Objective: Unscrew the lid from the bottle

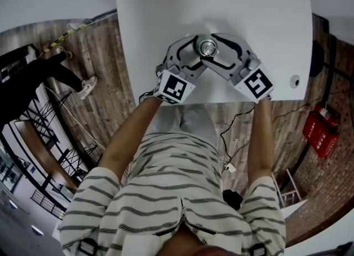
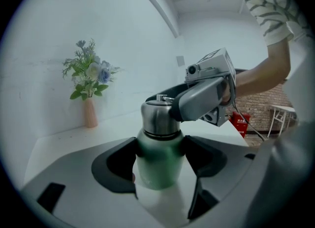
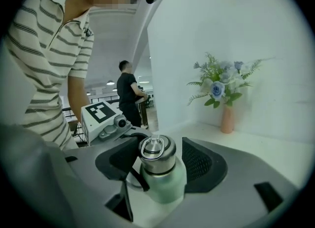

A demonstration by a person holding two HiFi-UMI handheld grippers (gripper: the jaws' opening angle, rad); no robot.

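A green bottle (image 2: 158,160) with a steel lid (image 2: 158,118) stands upright on the white table (image 1: 166,17), near its front edge. My left gripper (image 2: 160,163) is shut on the green body, a pad pressing on each side. My right gripper (image 3: 160,158) comes in from the other side at lid height. The lid (image 3: 157,153), with its metal ring on top, sits between the right jaws. A gap shows between the lid and the pad on the right (image 3: 199,160), so this gripper is open. In the head view both grippers meet around the bottle (image 1: 208,47).
A pink vase of blue and white flowers (image 2: 89,114) stands at the table's far edge against the wall. A small round fitting (image 1: 295,81) sits near the table's right front corner. A person (image 3: 129,99) stands in the room behind. Red extinguishers (image 1: 321,133) lie on the floor at the right.
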